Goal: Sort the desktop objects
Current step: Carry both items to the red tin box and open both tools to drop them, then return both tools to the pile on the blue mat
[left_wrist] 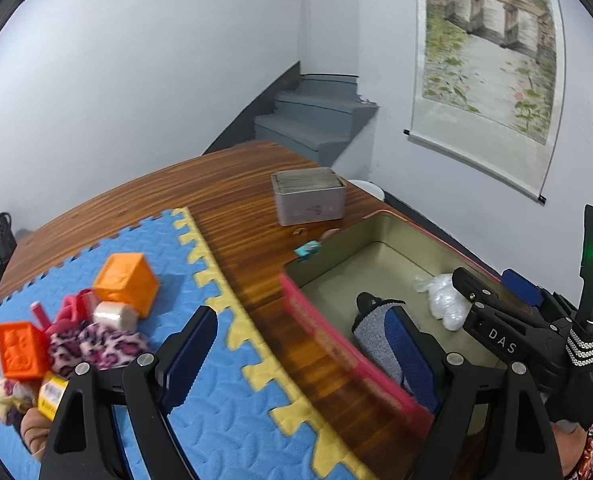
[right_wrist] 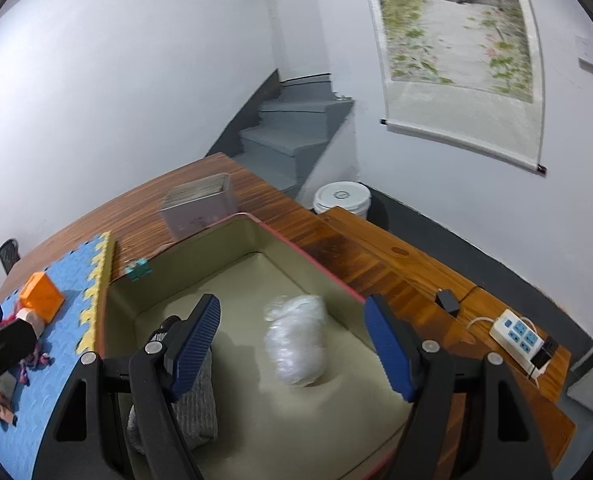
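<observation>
A big tin box (right_wrist: pixel 304 248) with a pink outside and a dull green inside sits on the brown wooden table (right_wrist: pixel 376 264). The right gripper (right_wrist: pixel 302 344) hangs over the box with its two blue fingers spread wide, and nothing is between them. Under it, a crumpled clear plastic bag (right_wrist: pixel 296 344) lies on the box floor, near the right wall. A gray sock (right_wrist: pixel 194 392) lies in the box too, by the left wall, partly hidden behind the left finger of the right gripper. The left gripper (left_wrist: pixel 300 356) is also wide open and holds nothing. It hangs over the place where the blue foam mat (left_wrist: pixel 224 420) with the yellow edge meets the table, just beside the box. On the mat sit more things in a pile: an orange block (left_wrist: pixel 126 282), a second orange block (left_wrist: pixel 20 350), a roll of clear tape (left_wrist: pixel 114 316), a fuzzy pink spotted cloth (left_wrist: pixel 96 346), something pink, and a small yellow box (left_wrist: pixel 50 398). A hand (left_wrist: pixel 32 432) shows at the bottom left corner. Behind the big box stands a small gray tin (left_wrist: pixel 308 196), full of what looks like cards. A tiny teal toy (left_wrist: pixel 308 249) lies on the table between the gray tin and the big box. At the far right of the table lies a white power strip (right_wrist: pixel 516 332).
</observation>
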The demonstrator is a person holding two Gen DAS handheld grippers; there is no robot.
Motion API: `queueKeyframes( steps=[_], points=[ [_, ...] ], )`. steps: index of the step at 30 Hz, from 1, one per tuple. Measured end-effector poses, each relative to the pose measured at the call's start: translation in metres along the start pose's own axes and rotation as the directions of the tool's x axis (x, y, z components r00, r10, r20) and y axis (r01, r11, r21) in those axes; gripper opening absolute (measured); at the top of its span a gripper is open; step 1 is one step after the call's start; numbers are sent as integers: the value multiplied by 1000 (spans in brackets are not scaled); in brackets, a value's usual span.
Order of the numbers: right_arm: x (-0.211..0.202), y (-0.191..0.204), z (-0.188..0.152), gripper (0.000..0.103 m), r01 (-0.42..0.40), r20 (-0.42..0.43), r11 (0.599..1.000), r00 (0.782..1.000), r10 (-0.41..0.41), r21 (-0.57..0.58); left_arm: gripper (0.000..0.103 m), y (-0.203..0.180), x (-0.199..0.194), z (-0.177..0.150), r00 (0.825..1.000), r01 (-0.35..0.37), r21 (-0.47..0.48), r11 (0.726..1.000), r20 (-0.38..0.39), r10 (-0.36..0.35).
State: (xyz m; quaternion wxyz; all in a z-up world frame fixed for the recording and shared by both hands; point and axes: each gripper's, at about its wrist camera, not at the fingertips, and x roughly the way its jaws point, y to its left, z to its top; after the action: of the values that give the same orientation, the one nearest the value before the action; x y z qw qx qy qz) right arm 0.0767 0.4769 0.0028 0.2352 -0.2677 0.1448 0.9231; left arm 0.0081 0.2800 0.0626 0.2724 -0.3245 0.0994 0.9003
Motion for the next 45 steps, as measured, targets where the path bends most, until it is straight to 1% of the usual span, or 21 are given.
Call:
queueKeyframes(
  steps=[3,10,16,19,24,28,30,32,34,36,37,39,40,42,45],
  points=[
    [-3,15,0,78,-8,-9,999,1000,8,-34,87,13,-7,-5,1000,-13,-17,1000,3,13],
    [-1,49,-2,78,-64,-87,994,995,57,-84,87,54,-18,-21,998,-57,-83,995,-4,57],
    [-8,92,-4,78,-93,-99,983,992,78,-157,87,98,-33,-38,995,-102,-154,983,-4,103],
    [-8,115,-5,78,-106,-108,974,990,86,-201,87,122,-42,-48,991,-130,-188,974,-1,133],
    [-15,162,-14,78,-139,-119,947,987,109,-288,87,163,-58,-66,983,-179,-242,954,4,186],
    [-21,203,-26,78,-187,-141,917,979,145,-353,87,196,-72,-83,971,-228,-279,933,9,240],
    [-23,223,-33,78,-227,-168,897,970,175,-379,87,216,-78,-94,961,-262,-307,915,2,276],
    [-24,243,-43,78,-284,-207,872,954,216,-398,87,233,-82,-104,956,-279,-341,898,-11,293],
    [-25,258,-51,78,-357,-252,848,928,274,-393,87,249,-84,-114,952,-293,-373,880,-25,307],
    [-26,269,-58,78,-455,-312,811,882,353,-367,87,262,-84,-123,948,-305,-400,864,-39,317],
    [-26,272,-62,78,-503,-342,791,854,393,-349,87,267,-84,-126,946,-310,-411,858,-45,320],
    [-25,280,-70,78,-575,-391,753,804,448,-320,87,274,-81,-132,946,-312,-428,848,-57,319],
    [-24,285,-74,78,-589,-402,742,794,457,-320,87,277,-81,-134,946,-312,-432,846,-61,317],
    [-22,293,-81,78,-598,-417,730,787,456,-331,87,280,-77,-137,949,-306,-436,846,-69,307],
    [-22,301,-88,78,-613,-438,713,774,457,-340,87,278,-76,-138,953,-295,-427,855,-65,297]
  ],
)
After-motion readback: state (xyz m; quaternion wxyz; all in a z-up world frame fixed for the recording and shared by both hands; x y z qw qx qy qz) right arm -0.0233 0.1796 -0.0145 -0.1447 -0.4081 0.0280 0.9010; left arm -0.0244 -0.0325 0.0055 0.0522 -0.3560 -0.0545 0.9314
